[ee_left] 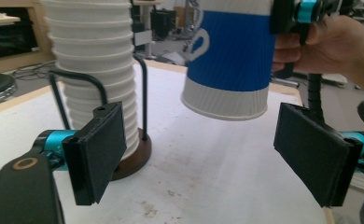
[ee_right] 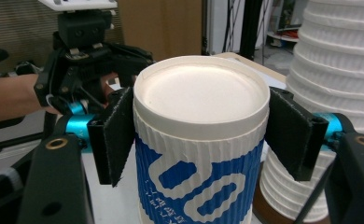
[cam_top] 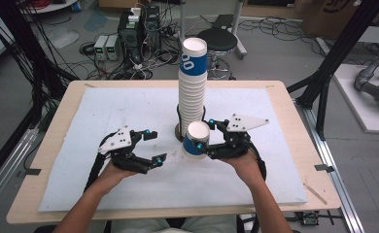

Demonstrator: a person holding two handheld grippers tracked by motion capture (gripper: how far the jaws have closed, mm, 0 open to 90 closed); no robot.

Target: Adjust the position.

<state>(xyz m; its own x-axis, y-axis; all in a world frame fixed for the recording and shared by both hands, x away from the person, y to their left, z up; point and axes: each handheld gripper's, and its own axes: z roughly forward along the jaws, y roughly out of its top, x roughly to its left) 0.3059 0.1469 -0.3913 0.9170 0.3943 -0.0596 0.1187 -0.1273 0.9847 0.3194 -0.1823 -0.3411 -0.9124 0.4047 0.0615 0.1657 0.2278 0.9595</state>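
Observation:
A tall stack of white ribbed paper cups (cam_top: 192, 92) stands on a dark round holder with wire uprights (ee_left: 133, 158) at the middle of the mat. Just in front of it hangs one blue-and-white cup (cam_top: 196, 140), clear of the mat, with my right gripper (cam_top: 205, 138) shut on its sides. The cup's (ee_right: 201, 140) flat closed end faces the right gripper view, and both pads press on its ribbed wall. My left gripper (cam_top: 157, 144) is to the left of the cup, open and holding nothing. In the left gripper view the cup (ee_left: 227, 60) hangs beyond the pads (ee_left: 98, 149).
A white foam mat (cam_top: 105, 121) covers most of the wooden table (cam_top: 56, 126). Beyond the far edge stand a black stool (cam_top: 217, 41), electronics boxes (cam_top: 134, 29) and cables on the floor. Black frame posts (cam_top: 323, 82) rise at the right.

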